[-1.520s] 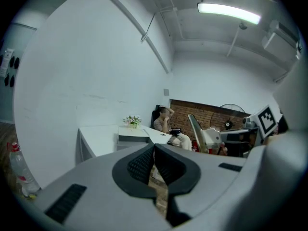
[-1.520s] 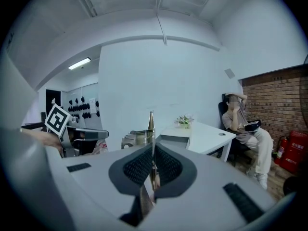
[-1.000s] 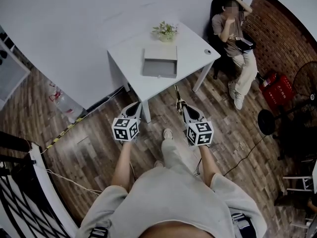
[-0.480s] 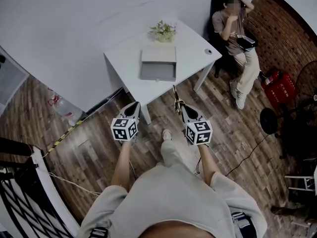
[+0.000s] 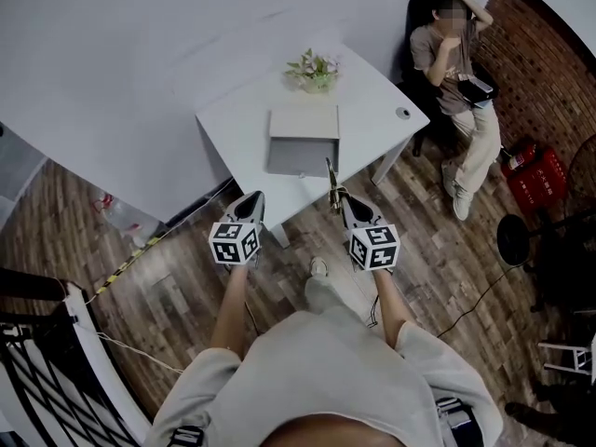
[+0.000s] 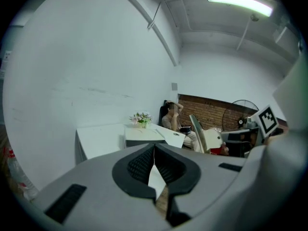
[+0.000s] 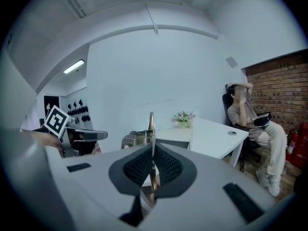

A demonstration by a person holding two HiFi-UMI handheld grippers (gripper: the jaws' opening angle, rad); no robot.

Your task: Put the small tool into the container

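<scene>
From the head view, both grippers were held side by side in front of a white worktop (image 5: 368, 110) carrying a grey container (image 5: 303, 138) and a small plant (image 5: 315, 68). The right gripper (image 5: 345, 203) held the small tool (image 5: 331, 180), pointing toward the container and not in it. In the left gripper view, the left gripper (image 6: 154, 150) had its fingers closed on nothing. In the right gripper view, the right gripper's fingers were clamped on the thin tool, which stuck up past their tips.
</scene>
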